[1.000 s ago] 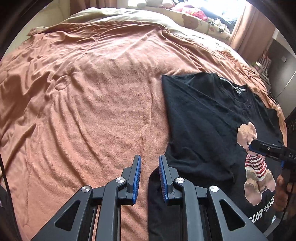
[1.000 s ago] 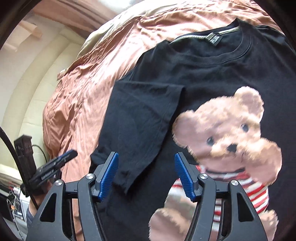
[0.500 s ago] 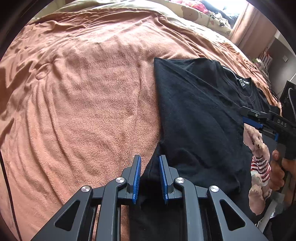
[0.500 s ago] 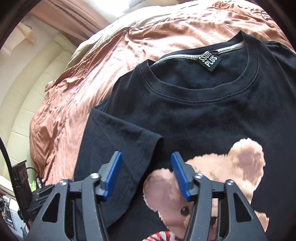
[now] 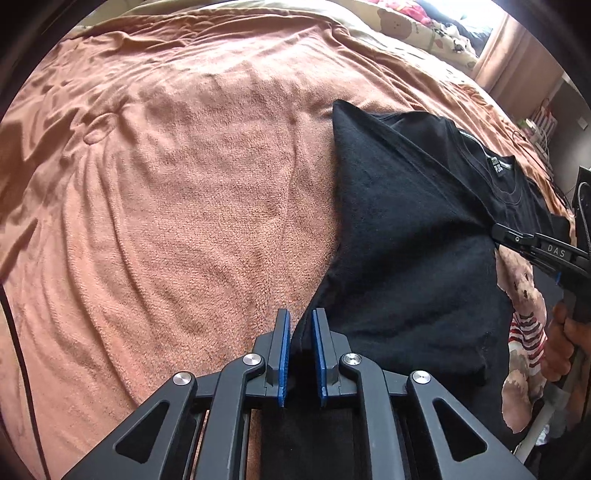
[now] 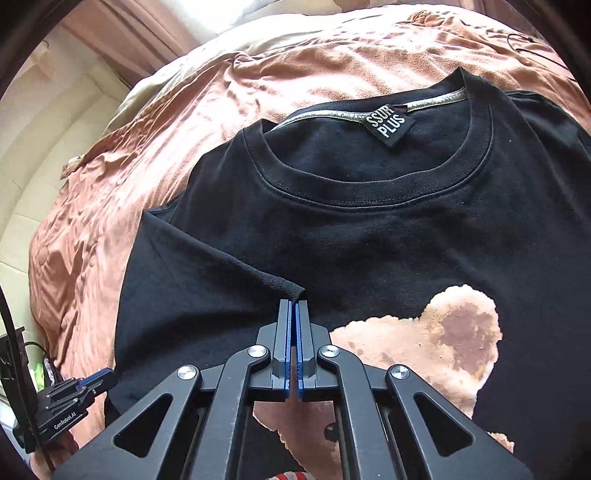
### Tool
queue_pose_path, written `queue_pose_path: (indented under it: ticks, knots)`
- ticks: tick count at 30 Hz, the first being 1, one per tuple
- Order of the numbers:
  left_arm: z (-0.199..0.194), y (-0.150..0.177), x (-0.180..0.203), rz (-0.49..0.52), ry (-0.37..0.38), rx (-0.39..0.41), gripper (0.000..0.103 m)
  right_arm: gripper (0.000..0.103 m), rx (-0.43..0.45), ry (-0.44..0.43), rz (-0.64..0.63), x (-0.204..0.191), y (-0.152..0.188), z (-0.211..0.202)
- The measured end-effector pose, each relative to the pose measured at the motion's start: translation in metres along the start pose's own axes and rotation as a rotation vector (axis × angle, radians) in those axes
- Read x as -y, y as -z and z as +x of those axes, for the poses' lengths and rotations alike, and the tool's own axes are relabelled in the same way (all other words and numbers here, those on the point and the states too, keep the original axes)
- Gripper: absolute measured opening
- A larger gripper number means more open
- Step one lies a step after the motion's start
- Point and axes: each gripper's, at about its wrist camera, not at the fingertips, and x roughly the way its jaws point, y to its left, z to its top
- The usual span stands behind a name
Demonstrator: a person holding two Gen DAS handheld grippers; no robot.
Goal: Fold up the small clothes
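A black T-shirt with a teddy-bear print lies face up on the bed, its left side and sleeve folded inward. My left gripper is shut on the shirt's folded side edge near the hem. My right gripper is shut on the corner of the folded sleeve cuff, just below the collar. The right gripper also shows in the left wrist view, and the left gripper shows low at the left of the right wrist view.
A wrinkled orange-brown blanket covers the bed around the shirt. A patterned cream duvet lies at the far end. Curtains and a padded headboard stand beyond the bed.
My right gripper moved up toward the collar and closed on the sleeve cuff corner. My left gripper kept its grip on the side edge while the shirt's side pulled taut.
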Motion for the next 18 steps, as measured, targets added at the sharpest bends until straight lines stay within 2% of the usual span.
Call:
queue_pose_path:
  ticks: [2,4,8,9,10,11,12,13,18]
  knots:
    - [-0.007,0.002,0.000,0.010,-0.014,0.002,0.025,0.000,-0.043,-0.006,0.020,0.003,-0.002,-0.002]
    - [-0.013,0.003,0.001,0.013,-0.011,0.007,0.026,0.000,-0.064,-0.043,0.044,0.011,-0.006,-0.007]
    - [-0.028,0.003,0.006,0.015,-0.011,0.030,0.027,0.002,-0.052,-0.052,0.042,0.026,-0.004,-0.033]
    - [-0.031,0.003,0.009,0.017,-0.010,0.033,0.028,0.009,-0.048,-0.057,0.037,0.030,-0.002,-0.042]
    - [-0.034,0.002,0.011,0.020,-0.010,0.037,0.031,0.025,-0.039,-0.063,0.034,0.035,0.001,-0.051]
    - [-0.037,0.002,0.015,0.024,-0.007,0.044,0.034,0.036,-0.026,-0.067,0.031,0.039,0.003,-0.060]
    - [-0.042,0.001,0.019,0.029,-0.001,0.055,0.041,0.054,-0.008,-0.068,0.024,0.043,0.005,-0.071]
    - [-0.045,0.000,0.025,0.036,0.008,0.067,0.047,0.059,0.012,-0.065,0.018,0.047,0.008,-0.082]
    - [-0.064,-0.005,0.056,0.071,0.021,0.104,0.058,0.059,0.074,-0.019,-0.001,0.076,0.017,-0.131]
